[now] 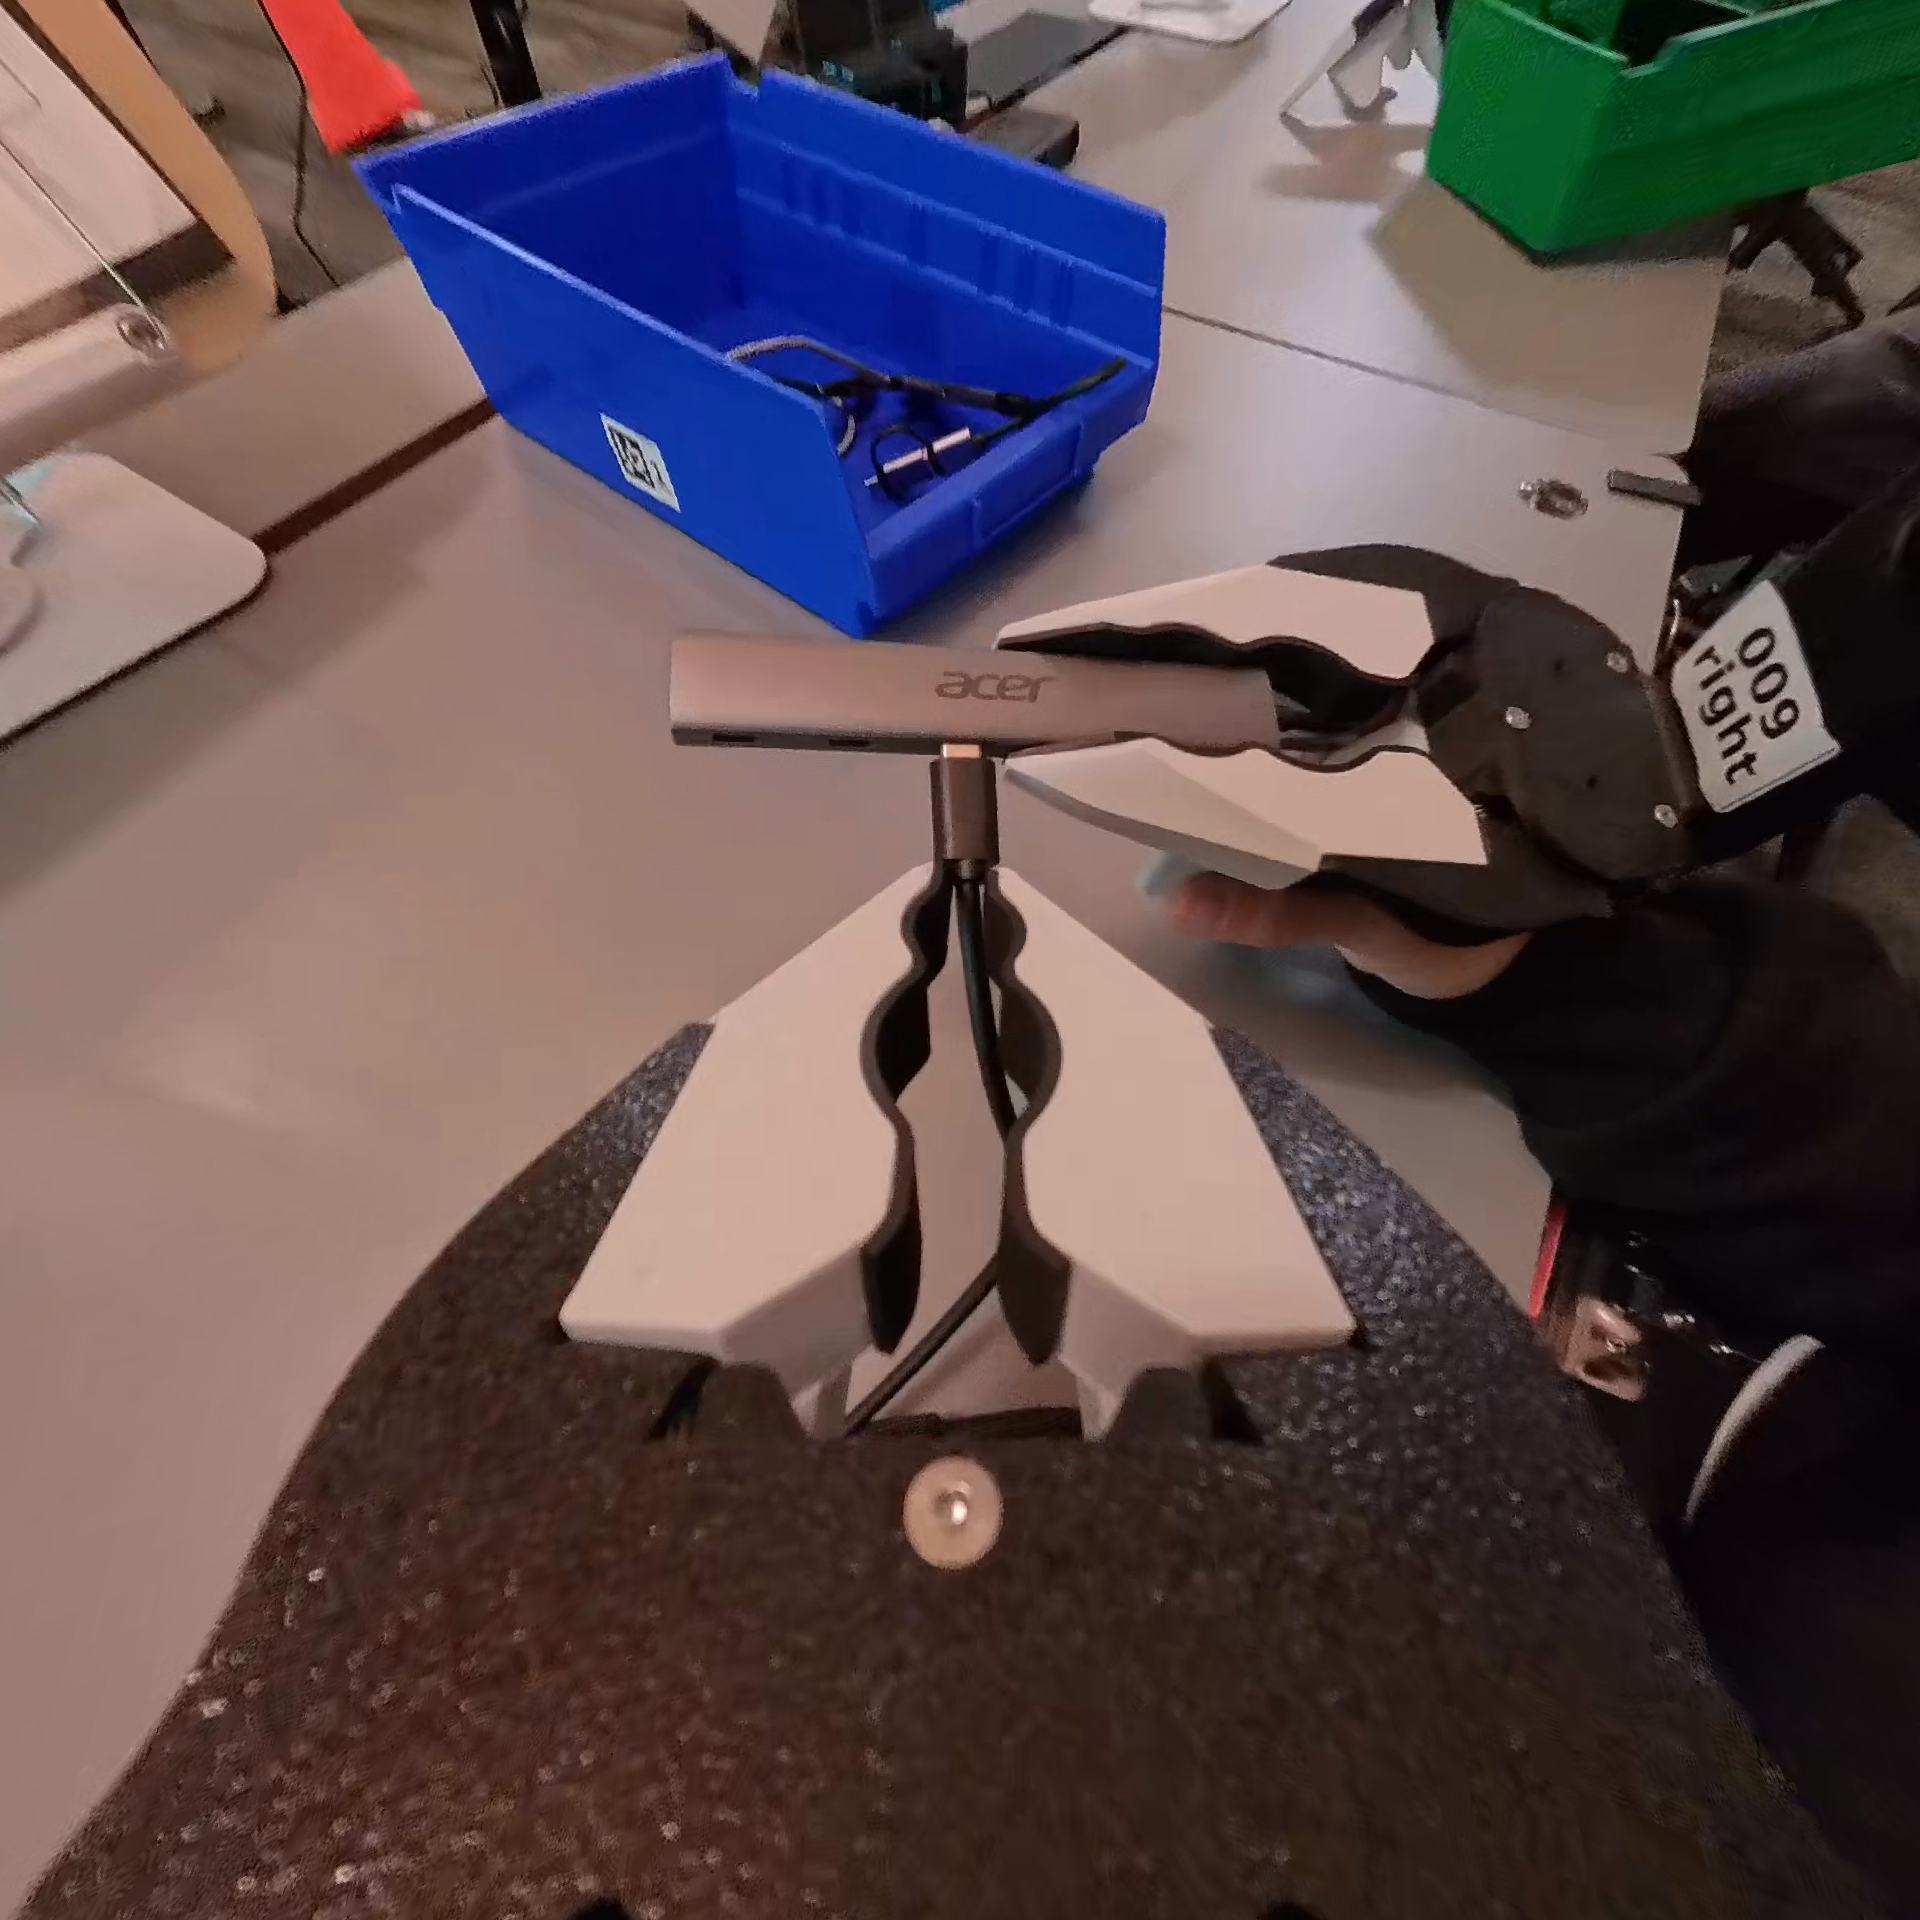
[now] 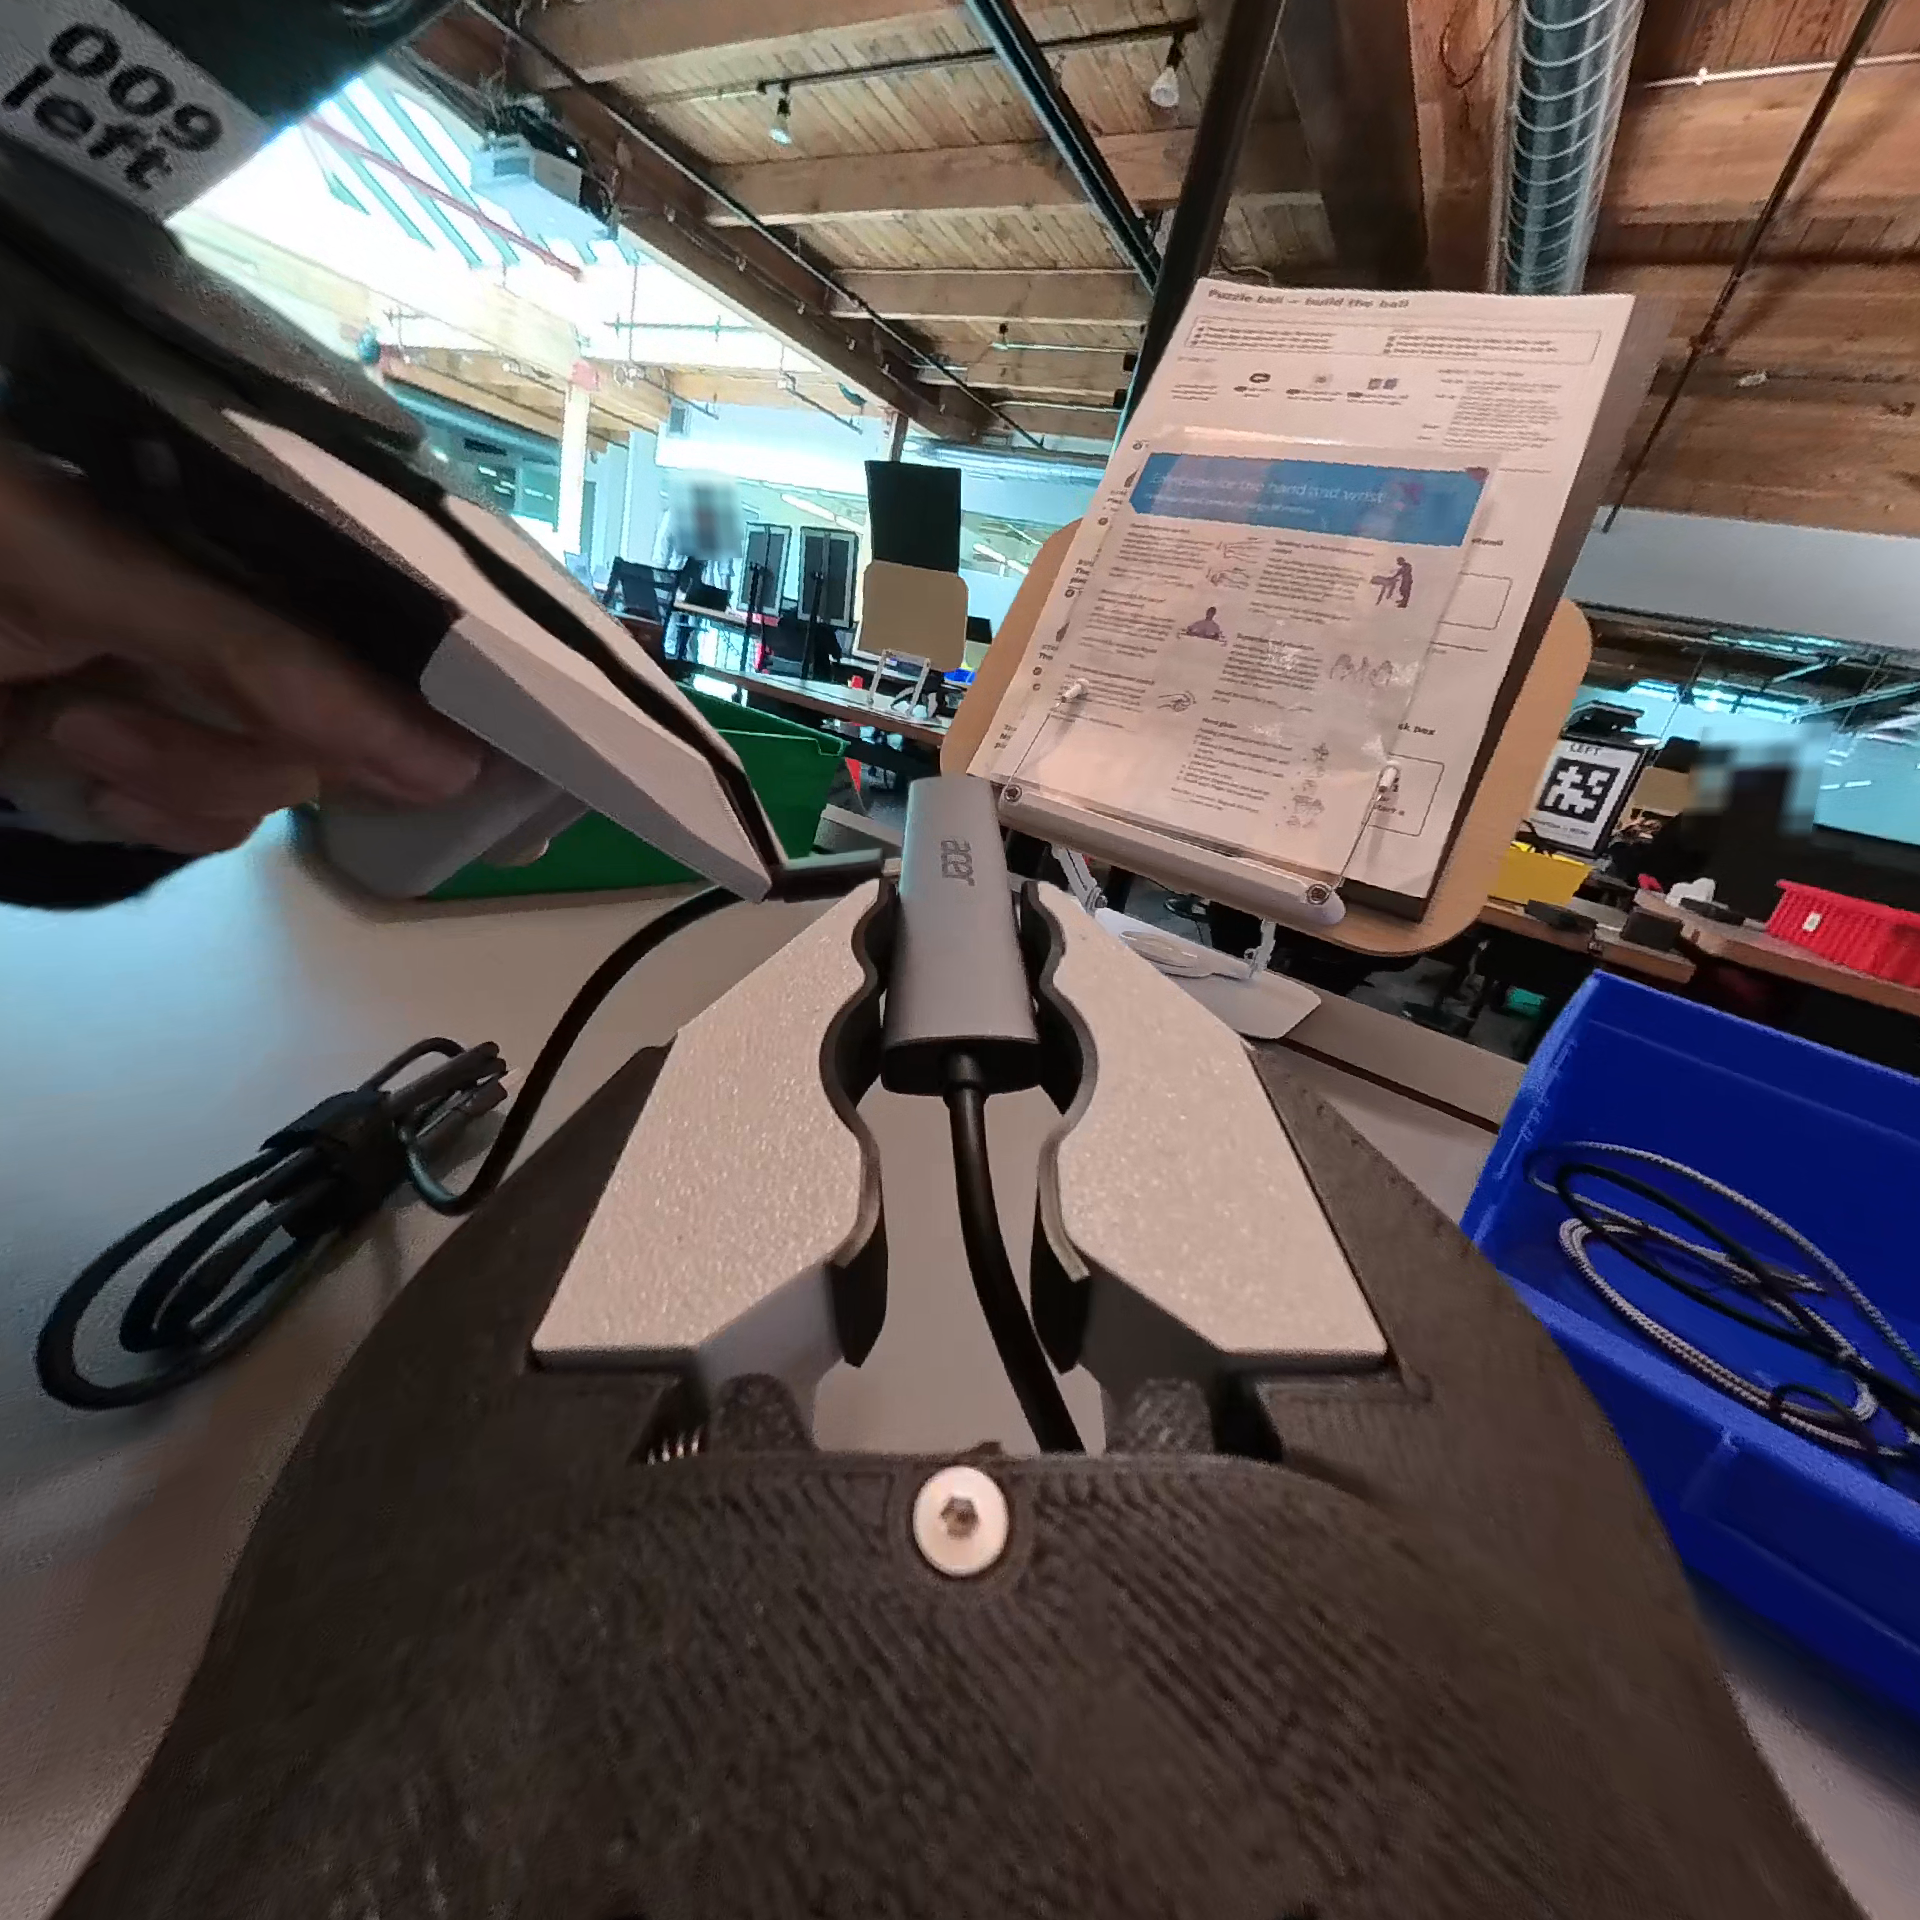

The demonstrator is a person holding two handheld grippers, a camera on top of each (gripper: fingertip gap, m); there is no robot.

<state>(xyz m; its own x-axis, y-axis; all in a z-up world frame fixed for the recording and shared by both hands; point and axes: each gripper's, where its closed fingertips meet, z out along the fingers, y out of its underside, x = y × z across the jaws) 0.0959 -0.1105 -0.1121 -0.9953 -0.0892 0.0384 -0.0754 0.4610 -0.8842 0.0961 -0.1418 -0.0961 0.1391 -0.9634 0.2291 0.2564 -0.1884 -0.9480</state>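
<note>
Grey table (image 1: 312, 883), hub (image 1: 831, 691) mid-air

Print marks hub (image 1: 935, 691), white tags (image 1: 1751, 707), apparently propped sheets (image 2: 1299, 623).

Your left gripper (image 1: 961, 883) shows pale grey fingers with black wavy pads on a speckled black body; your right gripper (image 2: 956, 904) matches, with a white tag lettered in black. The slim metal hub (image 1: 935, 698) is dark grey, its plugged cable (image 1: 982, 997) black. The plastic bin (image 1: 582, 312) is solid blue with a black-and-white code sticker (image 1: 639, 460); the tabletop (image 1: 364, 883) is plain grey.
</note>
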